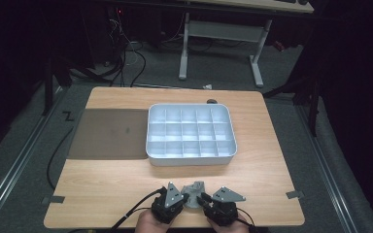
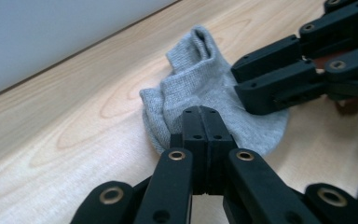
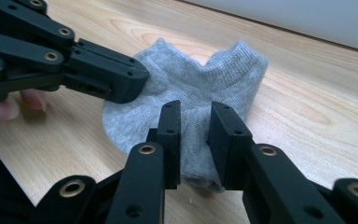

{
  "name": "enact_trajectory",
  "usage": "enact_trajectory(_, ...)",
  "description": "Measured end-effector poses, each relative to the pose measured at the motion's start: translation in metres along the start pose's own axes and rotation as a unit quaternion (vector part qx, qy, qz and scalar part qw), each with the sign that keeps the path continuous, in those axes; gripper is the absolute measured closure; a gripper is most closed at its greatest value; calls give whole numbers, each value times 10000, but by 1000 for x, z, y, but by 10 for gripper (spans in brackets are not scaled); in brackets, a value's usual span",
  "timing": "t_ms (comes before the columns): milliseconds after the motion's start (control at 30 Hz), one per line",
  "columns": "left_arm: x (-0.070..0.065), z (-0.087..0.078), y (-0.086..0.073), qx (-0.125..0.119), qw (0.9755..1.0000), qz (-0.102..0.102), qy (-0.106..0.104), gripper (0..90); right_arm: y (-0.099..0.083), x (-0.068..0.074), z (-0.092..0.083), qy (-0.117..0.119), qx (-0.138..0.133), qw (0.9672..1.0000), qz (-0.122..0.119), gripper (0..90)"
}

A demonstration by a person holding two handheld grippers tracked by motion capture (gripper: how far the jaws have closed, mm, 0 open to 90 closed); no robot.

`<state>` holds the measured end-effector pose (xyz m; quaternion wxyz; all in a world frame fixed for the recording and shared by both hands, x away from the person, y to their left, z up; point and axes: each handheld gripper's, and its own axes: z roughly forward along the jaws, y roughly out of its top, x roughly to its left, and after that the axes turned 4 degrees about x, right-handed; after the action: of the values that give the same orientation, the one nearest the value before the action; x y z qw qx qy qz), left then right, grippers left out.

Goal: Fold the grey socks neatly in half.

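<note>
A small grey ankle sock (image 1: 194,186) lies crumpled on the wooden table near its front edge, between my two grippers. My left gripper (image 2: 200,122) has its jaws pressed together on the sock's (image 2: 198,77) near edge. In the right gripper view that same left gripper (image 3: 131,83) comes in from the upper left with its tip on the fabric. My right gripper (image 3: 194,122) stands with its jaws a little apart, straddling a fold of the sock (image 3: 193,77) without squeezing it. A fingertip shows behind the left gripper.
A white tray (image 1: 190,160) divided into several compartments sits mid-table beyond the sock. A dark mat (image 1: 107,133) lies to its left. The table's front edge (image 1: 175,225) runs just under the person's hands. A desk frame and cables stand on the floor behind.
</note>
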<state>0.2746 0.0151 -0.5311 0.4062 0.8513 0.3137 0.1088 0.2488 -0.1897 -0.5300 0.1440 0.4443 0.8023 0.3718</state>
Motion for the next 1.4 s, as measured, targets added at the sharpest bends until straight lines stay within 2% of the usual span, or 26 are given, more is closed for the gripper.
enact_trajectory(133,7,4,2,-48,10000,-59,1,900,2,-2,-9,-16,-172,9998,79,686)
enact_trajectory(200,9,5,3,-47,9999,-93,-35,900,2,-8,-16,-36,-276,9993,264,670)
enact_trajectory(267,9,5,3,-41,9999,-85,-67,900,2,-15,-20,-64,-346,9979,551,654)
enact_trajectory(333,10,5,3,-30,9999,-98,-105,900,1,-19,-20,-77,-356,9969,694,633)
enact_trajectory(467,12,5,3,-32,9997,-169,-193,900,2,-17,-14,16,-192,9961,856,586)
enact_trajectory(533,12,5,3,-26,9996,-186,-215,900,3,-16,-10,-66,-88,9956,928,531)
enact_trajectory(600,12,5,3,-26,9996,-185,-213,900,5,-17,-7,-179,-37,9943,1051,558)
enact_trajectory(667,12,5,3,-28,9996,-186,-216,900,6,-19,-5,-117,-6,9939,1099,562)
enact_trajectory(733,12,5,3,-26,9996,-188,-217,900,7,-19,-4,-44,1,9941,1084,569)
enact_trajectory(867,12,5,3,-22,9995,-173,-251,900,7,-17,-1,-108,141,9955,936,633)
enact_trajectory(967,12,5,3,-24,9994,-177,-287,900,6,-17,-1,-77,228,9961,849,644)
enact_trajectory(1000,11,5,2,-23,9994,-179,-293,900,6,-18,-1,-14,243,9962,839,652)
enact_trajectory(1033,11,5,2,-18,9994,-179,-312,900,6,-18,-2,83,284,9958,861,651)
enact_trajectory(1233,10,5,2,-8,9993,-169,-330,900,5,-22,0,269,304,9947,949,551)
enact_trajectory(1333,10,5,2,-6,9993,-163,-334,900,5,-20,1,367,315,9945,931,529)
enact_trajectory(1400,10,5,2,-3,9993,-168,-342,900,5,-19,2,436,303,9947,878,555)
